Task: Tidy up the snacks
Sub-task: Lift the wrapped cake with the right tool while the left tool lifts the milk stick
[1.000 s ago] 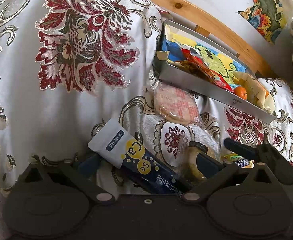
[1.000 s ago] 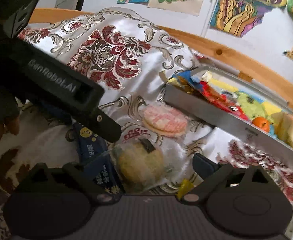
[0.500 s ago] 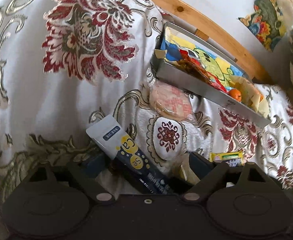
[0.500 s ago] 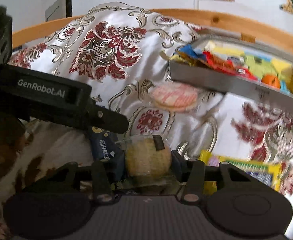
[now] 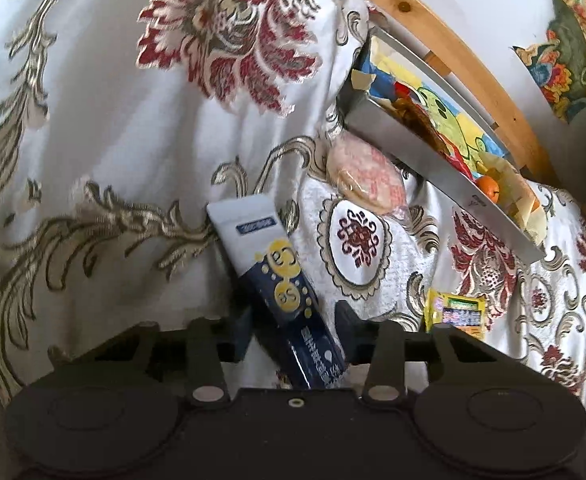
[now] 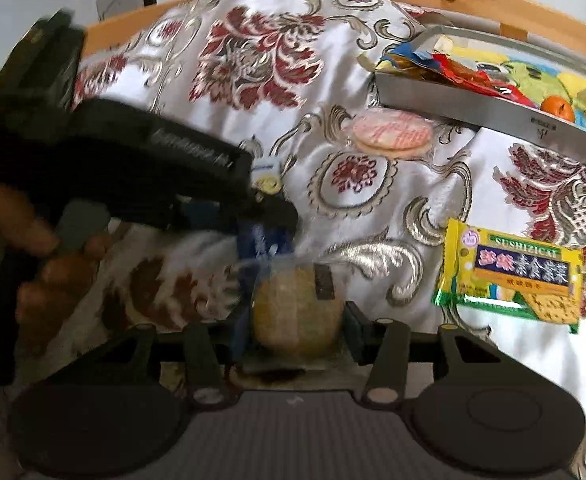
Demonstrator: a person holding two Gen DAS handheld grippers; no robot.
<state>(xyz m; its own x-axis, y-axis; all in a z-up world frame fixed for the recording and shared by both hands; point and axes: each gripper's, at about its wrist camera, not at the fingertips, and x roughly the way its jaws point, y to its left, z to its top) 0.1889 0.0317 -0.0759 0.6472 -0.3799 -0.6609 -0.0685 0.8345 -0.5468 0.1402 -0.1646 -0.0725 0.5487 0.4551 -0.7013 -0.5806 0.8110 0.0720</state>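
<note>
While both items are clamped, slippage is the risk: the left hand-held gripper [image 5: 293,330] is closed on a glossy tube [image 5: 281,280], the right hand-held gripper [image 6: 297,320] on a round bun [image 6: 297,312] in slick film. Ahead lies a metal tray [image 6: 453,100] on brocade cloth.

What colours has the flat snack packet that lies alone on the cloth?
The snack packet is yellow with green edges and a dark label panel; the right wrist view shows it best.

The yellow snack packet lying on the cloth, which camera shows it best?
The right wrist view: the yellow snack packet lies whole and large there, print readable. The left wrist view shows it small, its lower edge hidden behind the left gripper.
</note>
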